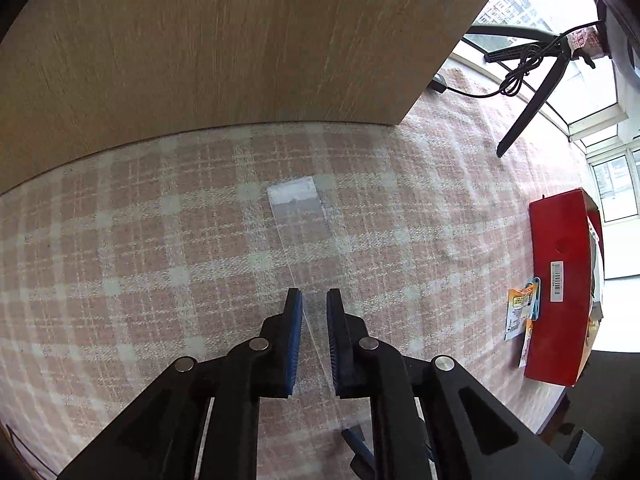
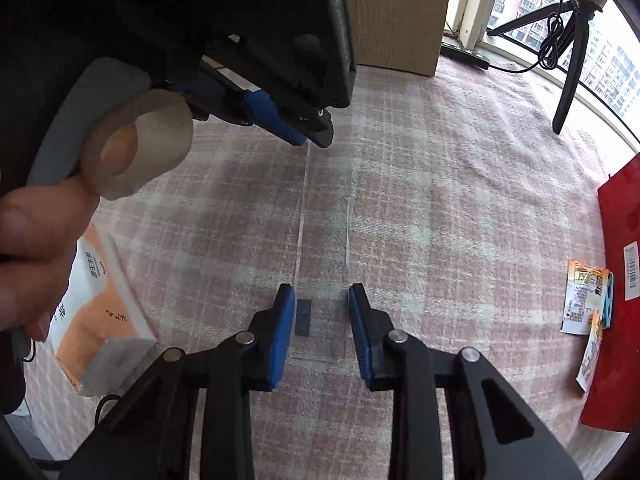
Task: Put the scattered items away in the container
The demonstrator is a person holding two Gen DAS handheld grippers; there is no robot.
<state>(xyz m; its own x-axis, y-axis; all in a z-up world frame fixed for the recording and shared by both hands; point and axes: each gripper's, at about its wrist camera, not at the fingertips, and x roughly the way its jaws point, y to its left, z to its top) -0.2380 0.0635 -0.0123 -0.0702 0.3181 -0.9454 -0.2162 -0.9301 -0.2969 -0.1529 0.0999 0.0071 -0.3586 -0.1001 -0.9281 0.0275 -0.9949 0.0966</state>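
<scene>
A clear plastic sleeve (image 1: pixel 300 216) with a white top strip lies on the plaid cloth. My left gripper (image 1: pixel 314 294) points steeply down at it, jaws drawn nearly together on a raised edge of the film. In the right wrist view the left gripper (image 2: pixel 314 138) touches the far part of the sleeve (image 2: pixel 324 240). My right gripper (image 2: pixel 322 290) straddles the sleeve's near end, one pad beside each long edge without clearly pressing. A small dark strip (image 2: pixel 303 317) lies inside the sleeve there. The red box (image 1: pixel 560 292) stands at the right.
Snack packets (image 2: pixel 580 296) and a blue clip lie against the red box (image 2: pixel 622 280). A tissue pack (image 2: pixel 100 312) sits at the left under a hand (image 2: pixel 36 232) with a tape ring (image 2: pixel 140 144) on its thumb. A wooden panel (image 1: pixel 240 40) and a black tripod (image 1: pixel 532 108) stand behind.
</scene>
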